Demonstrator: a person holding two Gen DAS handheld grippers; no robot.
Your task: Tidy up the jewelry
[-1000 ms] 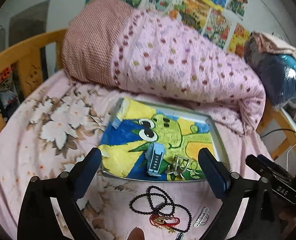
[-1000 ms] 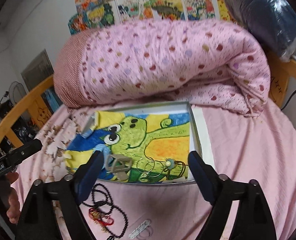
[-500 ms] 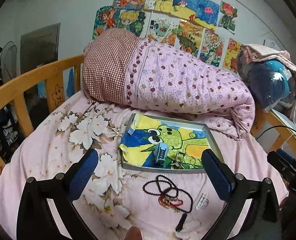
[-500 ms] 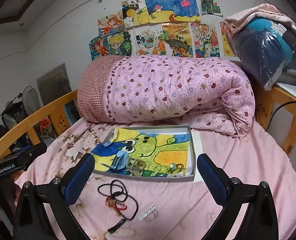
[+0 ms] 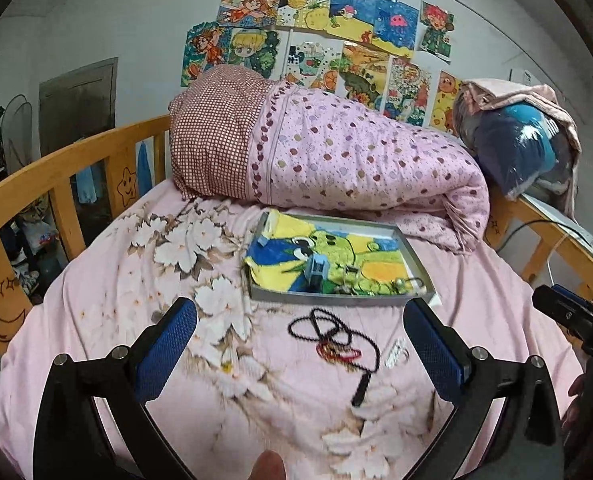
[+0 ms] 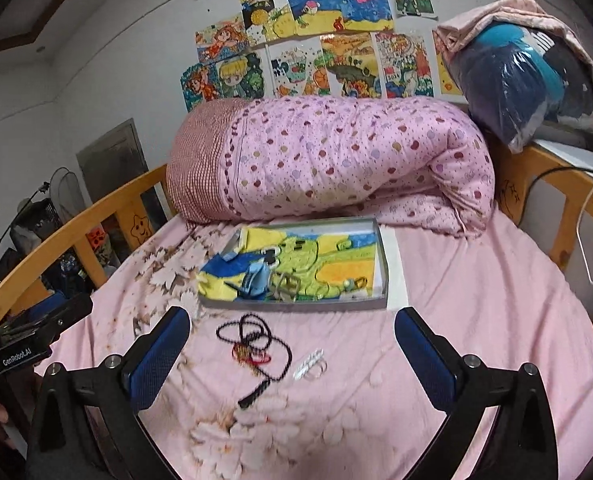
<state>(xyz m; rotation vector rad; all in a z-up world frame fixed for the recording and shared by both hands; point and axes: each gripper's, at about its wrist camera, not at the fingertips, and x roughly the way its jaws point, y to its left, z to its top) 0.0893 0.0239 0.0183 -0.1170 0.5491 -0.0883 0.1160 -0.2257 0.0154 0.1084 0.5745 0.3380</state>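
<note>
Bedroom with a pink floral bed, jewelry half sorted into a tray.

Pink bed (image 5: 108, 300) carries a grey tray (image 5: 414, 258) lined with a cartoon cloth; a blue watch (image 5: 317, 271) and small metal pieces already lie inside. Just in front, on the sheet, a black bead necklace (image 5: 328, 330), a red cord (image 5: 342, 354) and a clear clip (image 5: 396, 354) appear left to move. Left gripper (image 5: 300, 346) and right gripper (image 6: 292, 350) hover, fingers wide, holding nothing.

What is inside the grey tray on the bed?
The tray holds a cartoon-print cloth, a blue watch, a buckle-like piece and small trinkets. The cloth hides its floor.
</note>
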